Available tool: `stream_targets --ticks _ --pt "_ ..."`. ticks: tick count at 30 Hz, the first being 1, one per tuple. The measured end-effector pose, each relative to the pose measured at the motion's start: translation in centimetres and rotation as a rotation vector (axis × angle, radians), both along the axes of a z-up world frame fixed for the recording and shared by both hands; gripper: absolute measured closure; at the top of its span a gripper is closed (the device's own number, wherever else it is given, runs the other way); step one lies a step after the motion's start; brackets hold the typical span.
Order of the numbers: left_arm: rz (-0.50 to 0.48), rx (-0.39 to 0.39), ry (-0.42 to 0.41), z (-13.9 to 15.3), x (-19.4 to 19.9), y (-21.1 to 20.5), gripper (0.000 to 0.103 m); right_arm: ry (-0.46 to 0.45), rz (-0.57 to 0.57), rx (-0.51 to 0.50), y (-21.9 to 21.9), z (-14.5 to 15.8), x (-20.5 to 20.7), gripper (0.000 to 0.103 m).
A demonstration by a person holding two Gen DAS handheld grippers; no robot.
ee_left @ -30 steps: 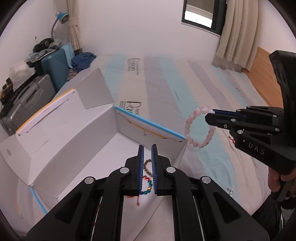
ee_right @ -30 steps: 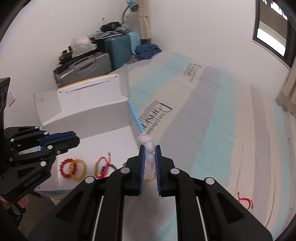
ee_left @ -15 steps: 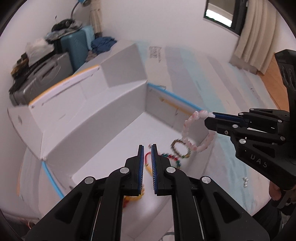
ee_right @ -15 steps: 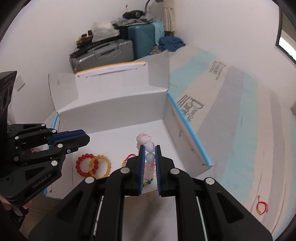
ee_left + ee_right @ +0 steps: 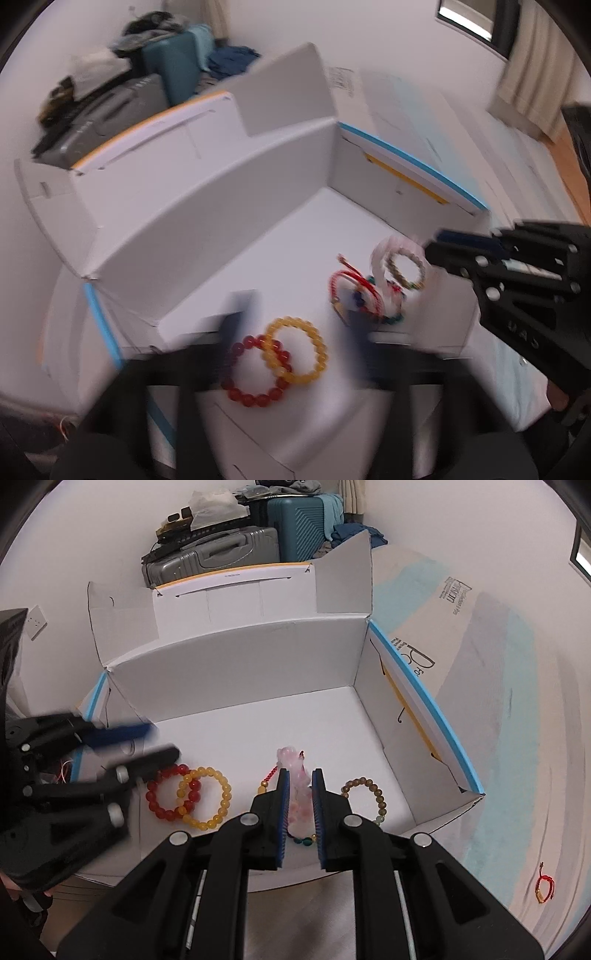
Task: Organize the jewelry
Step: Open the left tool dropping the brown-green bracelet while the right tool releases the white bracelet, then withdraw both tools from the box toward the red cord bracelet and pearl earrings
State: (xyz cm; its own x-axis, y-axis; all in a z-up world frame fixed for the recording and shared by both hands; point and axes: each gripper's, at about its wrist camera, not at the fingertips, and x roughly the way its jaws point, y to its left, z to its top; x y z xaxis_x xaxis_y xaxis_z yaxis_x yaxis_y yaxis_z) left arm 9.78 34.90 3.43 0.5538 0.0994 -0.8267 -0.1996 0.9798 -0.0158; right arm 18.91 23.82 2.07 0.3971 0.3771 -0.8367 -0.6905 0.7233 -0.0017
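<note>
A white cardboard box (image 5: 240, 679) lies open on the bed. On its floor lie a red bead bracelet (image 5: 166, 794), a yellow bead bracelet (image 5: 210, 797), a brown bead bracelet (image 5: 365, 794) and a red cord bracelet (image 5: 354, 291). My right gripper (image 5: 299, 775) is over the box with its jaws slightly parted; a pink bead bracelet (image 5: 295, 768) sits between them. My left gripper (image 5: 295, 310) is blurred, jaws wide apart and empty, above the red and yellow bracelets (image 5: 280, 362).
A red cord bracelet (image 5: 545, 888) lies on the striped bedsheet (image 5: 498, 701) right of the box. Suitcases (image 5: 221, 554) with clutter stand behind the box against the wall. The box flaps stand upright at the back.
My right gripper has carried the pink bracelet down into the box and its jaws have parted. My left gripper has opened wide and is moving, blurred.
</note>
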Motion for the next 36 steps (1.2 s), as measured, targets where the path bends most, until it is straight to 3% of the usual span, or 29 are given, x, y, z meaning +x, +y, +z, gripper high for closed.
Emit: stream_targets --ticks 1,3,7,10,16,25,36 --pt "0.018 0.011 -0.031 0.3 -0.3 0.1 0.015 0.000 0.000 -0.001 0.1 -0.1 0.1 0.076" --pt "0.022 0.016 -0.033 0.5 -0.3 0.2 0.015 -0.016 0.001 -0.001 0.0 -0.2 0.0 0.060" --pt "0.023 0.074 -0.033 0.7 -0.3 0.0 0.006 -0.034 -0.009 -0.004 -0.3 -0.2 0.0 0.046" --pt "0.036 0.086 -0.033 0.8 -0.5 0.2 0.006 -0.047 -0.016 0.005 -0.9 0.1 0.0 0.035" --pt "0.034 0.098 -0.027 1.0 -0.6 -0.4 0.006 -0.076 -0.024 0.015 -1.9 1.0 -0.3 0.024" --pt "0.000 0.117 -0.047 2.6 -0.1 -3.2 0.006 -0.122 -0.059 0.041 -5.7 3.4 -0.4 0.017" --pt "-0.094 0.116 -0.065 4.1 1.4 -11.0 0.006 -0.179 -0.194 0.077 -15.0 6.4 0.6 0.010"
